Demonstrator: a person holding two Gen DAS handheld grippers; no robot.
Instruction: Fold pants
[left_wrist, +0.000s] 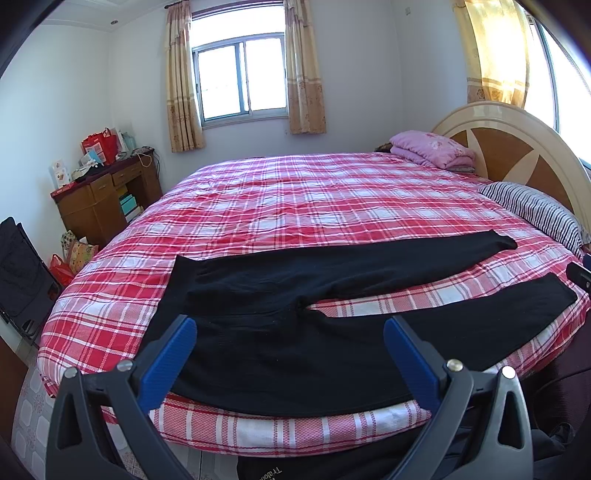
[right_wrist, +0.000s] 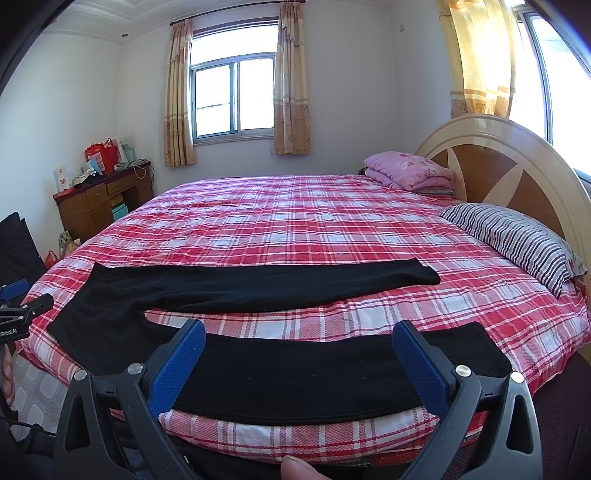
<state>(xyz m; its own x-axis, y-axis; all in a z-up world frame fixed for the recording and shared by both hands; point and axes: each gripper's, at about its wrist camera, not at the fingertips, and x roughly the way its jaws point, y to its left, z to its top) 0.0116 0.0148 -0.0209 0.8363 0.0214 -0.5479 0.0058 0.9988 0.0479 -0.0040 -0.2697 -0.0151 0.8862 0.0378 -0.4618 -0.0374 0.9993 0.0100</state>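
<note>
Currently the black pants lie flat and unfolded along the near edge of the red plaid bed, waist toward 9 o'clock, the two legs splayed apart toward 3 o'clock in the left wrist view. Left gripper hangs over the seat and waist, jaws spread wide, gripping nothing; right gripper hangs over the nearer leg, likewise wide and empty, though whether either blue pad touches cloth is hard to judge. Striped pillow sits at 2 o'clock by the headboard.
</note>
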